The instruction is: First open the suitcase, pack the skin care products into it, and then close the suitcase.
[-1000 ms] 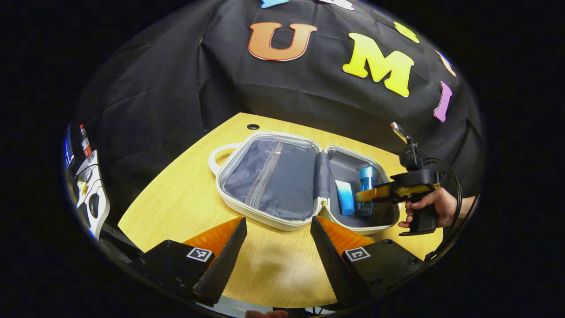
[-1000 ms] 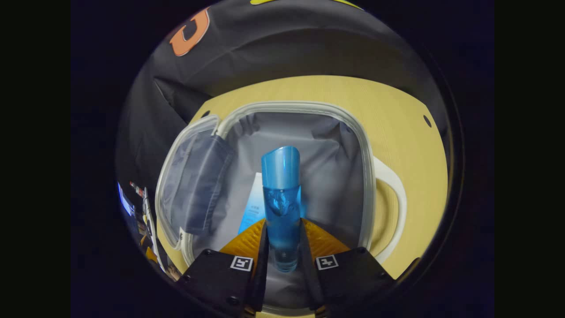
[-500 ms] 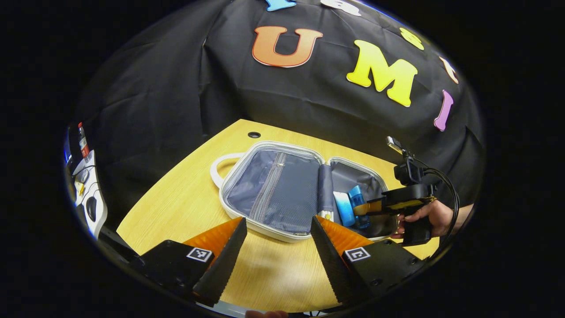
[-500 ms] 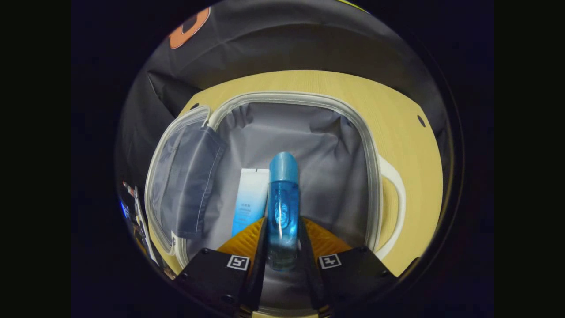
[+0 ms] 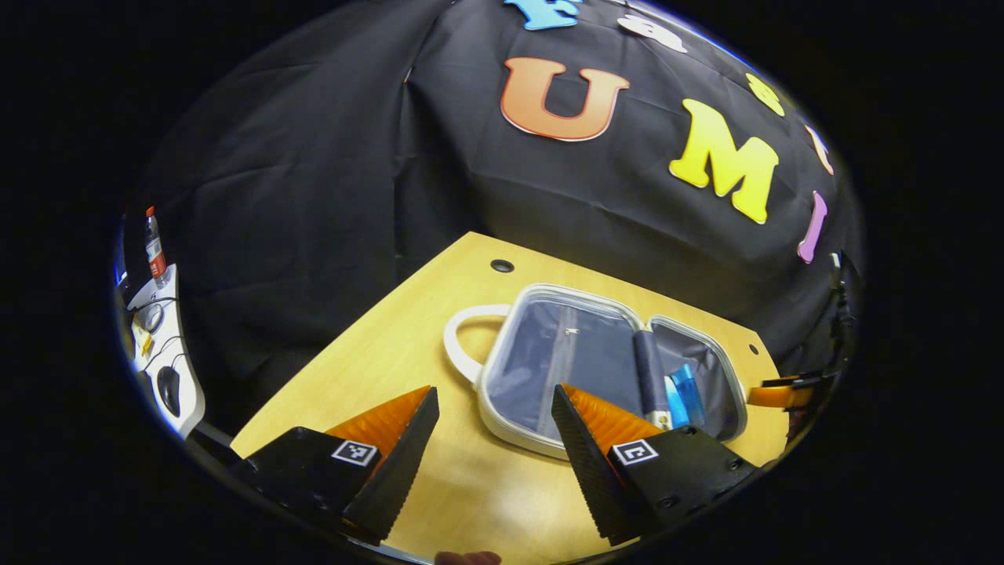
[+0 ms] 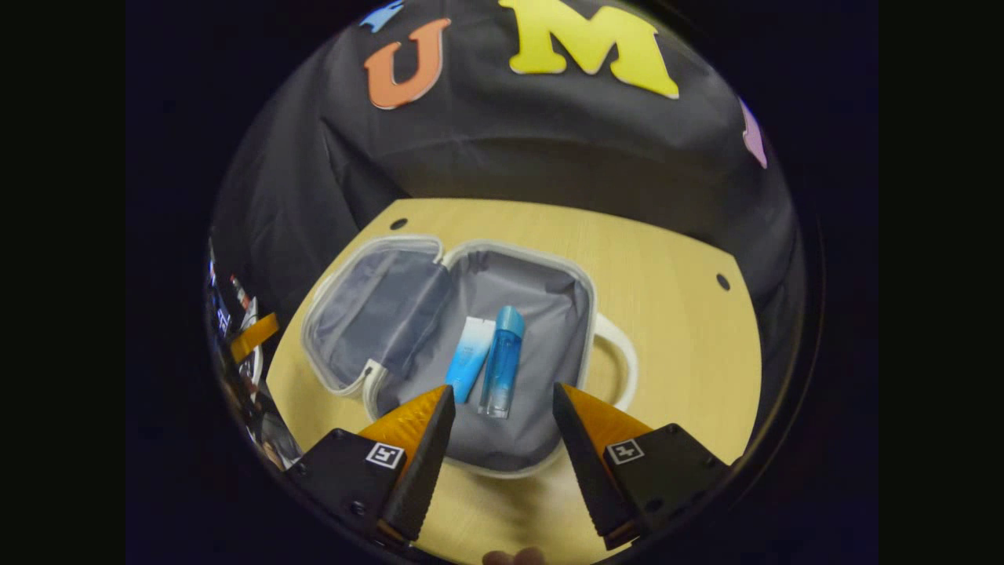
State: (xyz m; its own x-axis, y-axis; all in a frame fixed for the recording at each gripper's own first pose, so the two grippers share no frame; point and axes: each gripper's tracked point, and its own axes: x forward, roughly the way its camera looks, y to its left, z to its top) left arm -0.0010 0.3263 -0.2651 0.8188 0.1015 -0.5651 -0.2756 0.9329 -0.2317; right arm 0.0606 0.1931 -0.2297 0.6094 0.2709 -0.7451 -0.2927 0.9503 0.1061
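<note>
The small white suitcase (image 6: pixel 584 298) lies open flat on the wooden table (image 6: pixel 674 314), grey lining up. In its right half lie a blue bottle (image 6: pixel 500 361) and a pale blue tube (image 6: pixel 469 369), side by side. My right gripper (image 6: pixel 502 404) hangs open above the case's near rim, empty, apart from the bottle. In the left gripper view the same case (image 5: pixel 502 377) sits ahead and right, with the bottle (image 5: pixel 688 392) and tube (image 5: pixel 673 396) in its far half. My left gripper (image 5: pixel 494 404) stands open and empty over the table, near the case's front rim. The right gripper's fingers (image 5: pixel 776 392) show at that view's right edge.
White carrying handles (image 5: pixel 459 345) stick out at both ends of the case (image 6: pixel 623 357). The table has small round holes (image 5: pixel 502 265) near its back edge. A side desk with a mouse and a bottle (image 5: pixel 153 247) stands far left.
My right gripper opened, left the blue bottle lying in the case beside the tube, and drew back and up. The left gripper swung left, so the case now sits further right.
</note>
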